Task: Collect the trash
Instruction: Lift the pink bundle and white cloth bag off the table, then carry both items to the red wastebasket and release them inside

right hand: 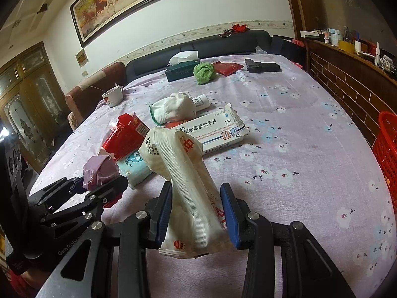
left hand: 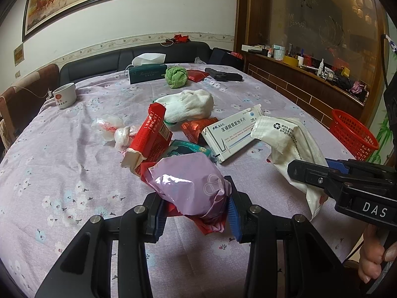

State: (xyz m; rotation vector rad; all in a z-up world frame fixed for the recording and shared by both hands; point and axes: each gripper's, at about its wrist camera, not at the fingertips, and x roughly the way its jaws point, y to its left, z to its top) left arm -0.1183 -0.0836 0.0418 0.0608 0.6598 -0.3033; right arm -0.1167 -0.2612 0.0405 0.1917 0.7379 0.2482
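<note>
Left tool (left hand: 196, 211): pinching crumpled lilac plastic bag (left hand: 188, 186). Right tool (right hand: 197, 211): pinching long white paper wrapper (right hand: 188, 173). Both above lilac floral-clothed worktop (right hand: 285, 149).

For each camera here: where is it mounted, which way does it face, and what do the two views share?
Left wrist: on the left gripper, facing down across the table; jaws shut on a purple bag; fingers at right.
Right wrist: on the right gripper, same heading; jaws shut on a white wrapper.
Shared: medicine box, white glove, red basket.
</note>
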